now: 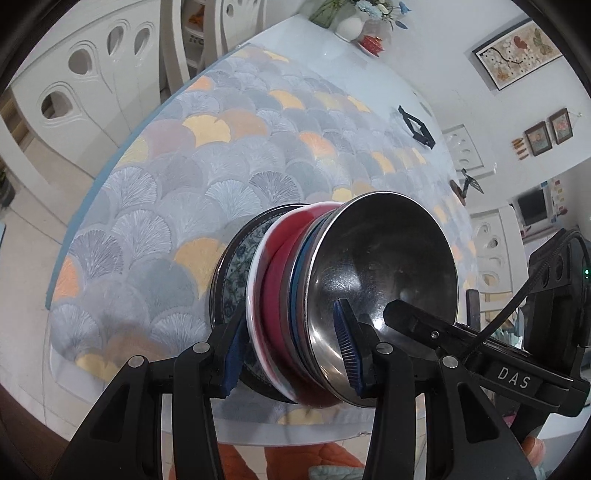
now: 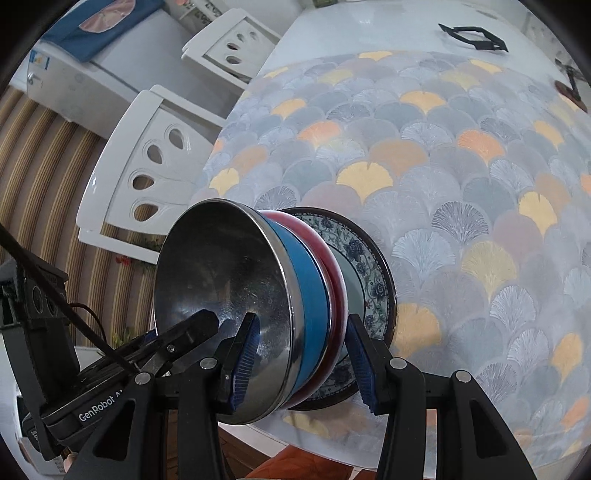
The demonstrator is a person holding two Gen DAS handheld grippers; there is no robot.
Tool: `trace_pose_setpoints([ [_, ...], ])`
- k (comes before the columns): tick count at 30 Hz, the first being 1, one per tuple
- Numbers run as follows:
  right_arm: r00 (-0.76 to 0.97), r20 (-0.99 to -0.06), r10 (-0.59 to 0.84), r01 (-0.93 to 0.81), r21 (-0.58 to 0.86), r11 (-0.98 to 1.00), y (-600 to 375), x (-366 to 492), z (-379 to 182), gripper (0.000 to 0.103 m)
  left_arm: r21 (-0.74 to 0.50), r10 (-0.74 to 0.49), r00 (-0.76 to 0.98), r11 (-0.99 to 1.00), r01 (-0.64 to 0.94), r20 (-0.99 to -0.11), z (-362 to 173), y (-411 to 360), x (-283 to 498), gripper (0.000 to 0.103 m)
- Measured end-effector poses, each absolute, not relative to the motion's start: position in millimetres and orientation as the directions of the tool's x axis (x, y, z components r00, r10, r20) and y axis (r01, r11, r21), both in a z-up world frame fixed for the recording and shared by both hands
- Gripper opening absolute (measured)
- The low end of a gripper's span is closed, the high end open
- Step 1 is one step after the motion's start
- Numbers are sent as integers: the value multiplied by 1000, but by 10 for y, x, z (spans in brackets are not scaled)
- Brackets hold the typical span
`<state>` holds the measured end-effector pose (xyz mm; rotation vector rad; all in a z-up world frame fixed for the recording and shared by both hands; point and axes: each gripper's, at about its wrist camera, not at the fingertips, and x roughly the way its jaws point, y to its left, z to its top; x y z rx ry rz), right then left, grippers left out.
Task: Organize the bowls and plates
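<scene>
A stack of dishes stands near the table's front edge: a patterned dark-rimmed plate [image 1: 231, 273] at the bottom, a red bowl [image 1: 275, 291], a blue bowl [image 1: 297, 280] and a steel bowl [image 1: 384, 273] on top. My left gripper [image 1: 291, 350] is closed around the stack's rim, one pad under the plate, the other inside the steel bowl. My right gripper [image 2: 303, 365] clamps the same stack from the other side; there the steel bowl [image 2: 221, 280], blue bowl [image 2: 308, 295], red bowl [image 2: 332, 269] and plate [image 2: 369, 273] show.
The table carries a fan-patterned cloth [image 1: 207, 177]. A black folding stand [image 1: 415, 127] lies at the far side, with a white vase [image 1: 349, 26] and red cup [image 1: 371, 42] beyond. White chairs [image 2: 147, 158] stand beside the table.
</scene>
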<state>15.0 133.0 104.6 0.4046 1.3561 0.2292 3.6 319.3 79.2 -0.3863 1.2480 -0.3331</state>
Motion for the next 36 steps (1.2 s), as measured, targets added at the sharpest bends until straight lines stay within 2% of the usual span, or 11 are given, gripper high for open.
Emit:
trace_pose_setpoints([
  [9, 213, -894, 395, 125, 426, 896, 1282, 96, 1069, 47, -489, -487, 264, 870, 64, -833, 796, 3248, 103, 41],
  [15, 214, -887, 408, 145, 442, 885, 1240, 79, 1131, 47, -474, -486, 271, 873, 114, -831, 909, 3277, 38, 50],
  [18, 237, -878, 415, 158, 457, 875, 1172, 64, 1237, 51, -450, -466, 294, 885, 123, -835, 1003, 3338, -2, 50],
  [19, 250, -875, 415, 160, 460, 873, 1145, 54, 1291, 56, -450, -465, 302, 885, 122, -833, 1042, 3370, -14, 50],
  [20, 259, -873, 414, 161, 461, 872, 1125, 45, 1333, 60, -452, -465, 311, 884, 118, -829, 1087, 3408, -25, 50],
  [24, 270, -857, 438, 162, 489, 857, 1100, 13, 1510, 61, -402, -430, 382, 903, 153, -818, 1426, 3442, -98, 50],
  [29, 322, -847, 422, 133, 482, 866, 1076, -77, 1791, 61, -280, -365, 512, 930, 238, -778, 1959, 3242, -152, 50],
  [30, 331, -848, 413, 127, 474, 871, 1057, -96, 1839, 61, -262, -358, 533, 932, 251, -766, 2046, 3184, -157, 52],
  [33, 353, -855, 380, 117, 443, 889, 971, -173, 1950, 67, -207, -345, 601, 935, 289, -721, 2307, 2953, -195, 67],
  [34, 360, -855, 373, 120, 438, 891, 922, -206, 1977, 72, -193, -349, 623, 933, 305, -700, 2395, 2835, -225, 68],
  [36, 364, -853, 374, 128, 444, 887, 814, -262, 2002, 73, -190, -366, 632, 925, 330, -684, 2479, 2672, -256, 68],
])
